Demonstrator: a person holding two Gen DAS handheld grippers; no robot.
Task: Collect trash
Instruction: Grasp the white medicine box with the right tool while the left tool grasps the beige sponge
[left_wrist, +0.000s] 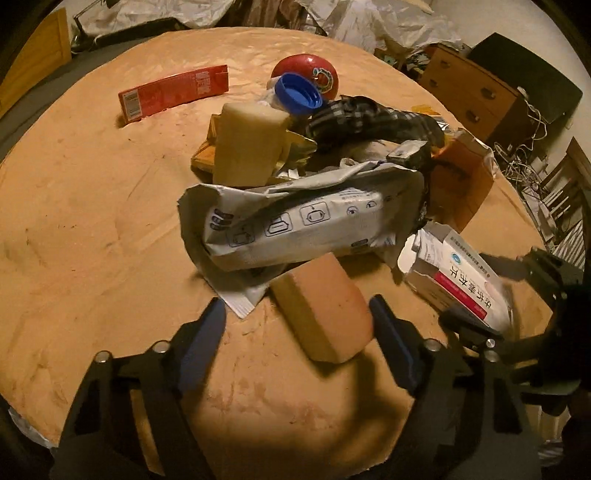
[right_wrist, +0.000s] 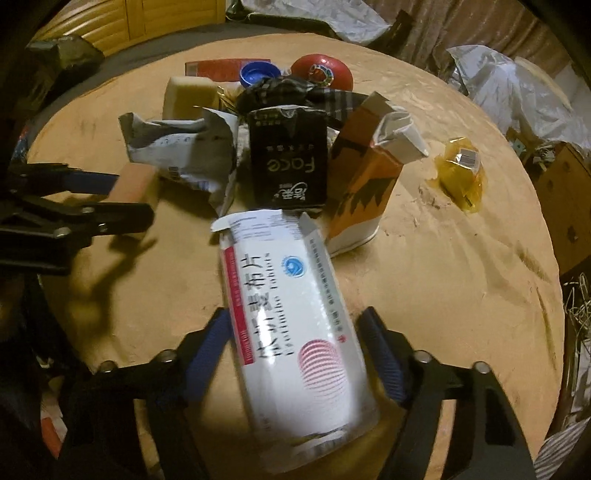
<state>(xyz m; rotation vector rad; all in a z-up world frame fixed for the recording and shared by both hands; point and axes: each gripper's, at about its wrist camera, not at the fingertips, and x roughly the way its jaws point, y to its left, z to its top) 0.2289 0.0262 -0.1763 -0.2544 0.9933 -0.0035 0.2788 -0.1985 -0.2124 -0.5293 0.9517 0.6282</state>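
A heap of trash lies on a round tan table (left_wrist: 92, 206). My left gripper (left_wrist: 297, 326) is open, its blue fingers on either side of a pink-topped sponge (left_wrist: 325, 306) that touches neither. My right gripper (right_wrist: 291, 343) stands around a white medicine box (right_wrist: 291, 332) with red print; the box fills the gap between the fingers, and I cannot tell whether they press on it. The box also shows in the left wrist view (left_wrist: 461, 280). Behind lie a crumpled white wipes pack (left_wrist: 295, 225), a black tissue pack (right_wrist: 288, 162) and an orange carton (right_wrist: 365, 177).
Farther back are a pale sponge (left_wrist: 247, 144), a blue cap (left_wrist: 297, 94), a red round lid (left_wrist: 306, 75) and a red flat box (left_wrist: 173, 92). A yellow wrapper (right_wrist: 460, 173) lies apart on the right. Drawers (left_wrist: 469, 96) and crumpled sheets surround the table.
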